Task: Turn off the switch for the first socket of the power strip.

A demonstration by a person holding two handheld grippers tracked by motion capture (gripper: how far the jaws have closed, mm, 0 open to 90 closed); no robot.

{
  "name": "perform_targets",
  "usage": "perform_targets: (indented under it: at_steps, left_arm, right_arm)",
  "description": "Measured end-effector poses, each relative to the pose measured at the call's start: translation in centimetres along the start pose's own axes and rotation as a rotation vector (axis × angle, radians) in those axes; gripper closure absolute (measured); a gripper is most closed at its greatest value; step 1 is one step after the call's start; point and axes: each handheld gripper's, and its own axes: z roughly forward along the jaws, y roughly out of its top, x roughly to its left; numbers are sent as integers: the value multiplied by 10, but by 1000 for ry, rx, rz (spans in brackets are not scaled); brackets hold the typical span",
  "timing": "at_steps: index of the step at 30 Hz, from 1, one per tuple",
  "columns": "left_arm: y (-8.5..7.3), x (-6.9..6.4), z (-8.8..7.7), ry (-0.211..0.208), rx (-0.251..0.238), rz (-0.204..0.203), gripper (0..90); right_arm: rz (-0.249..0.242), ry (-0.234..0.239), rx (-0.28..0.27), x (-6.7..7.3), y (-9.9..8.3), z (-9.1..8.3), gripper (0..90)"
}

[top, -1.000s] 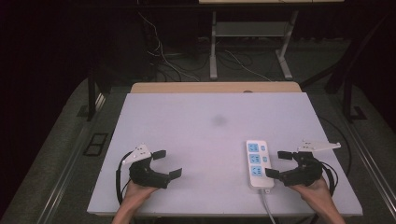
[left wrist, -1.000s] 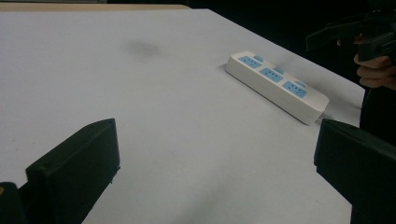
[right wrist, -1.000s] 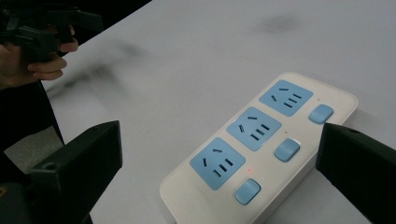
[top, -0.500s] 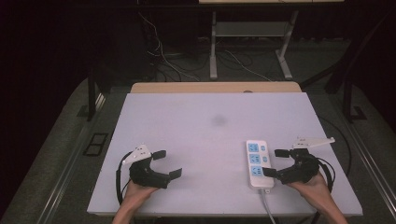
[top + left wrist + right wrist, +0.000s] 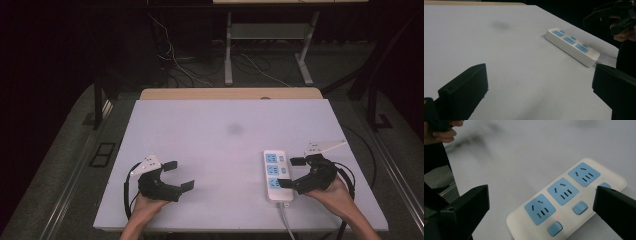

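Since the earlier frames, the right gripper [image 5: 292,172] has edged leftward, so that its lower jaw now reaches over the right edge of the power strip [image 5: 276,175]; the left gripper [image 5: 174,175] is unchanged in position. Both grippers stand wide open and hold nothing. The power strip, white with three blue sockets and three blue switches, lies flat on the white table [image 5: 220,135] near its front right corner, its cable [image 5: 287,225] running off the front edge. In the right gripper view, the strip [image 5: 566,200] lies between the two spread jaws, a small red light showing beside the nearest socket. In the left gripper view, the strip [image 5: 571,46] lies well beyond the open jaws, with the right gripper [image 5: 614,15] past it. A faint dark smudge [image 5: 234,129] marks the table's centre.
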Motion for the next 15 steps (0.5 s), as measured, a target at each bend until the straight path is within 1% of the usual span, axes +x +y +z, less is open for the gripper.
perform_targets:
  at_steps: [4,9,15]
  left_arm:
    - [0,0,0,-9,-11,-8,0]
    - [0,0,1,-11,-3,-6,0]
    - [-1,0,1,-11,-1,-5,0]
  right_arm:
    - [-24,-1,40,-1,4,2,4]
    - [-35,5,68,-3,8,2,4]
    - [-64,0,128,-3,11,6,4]
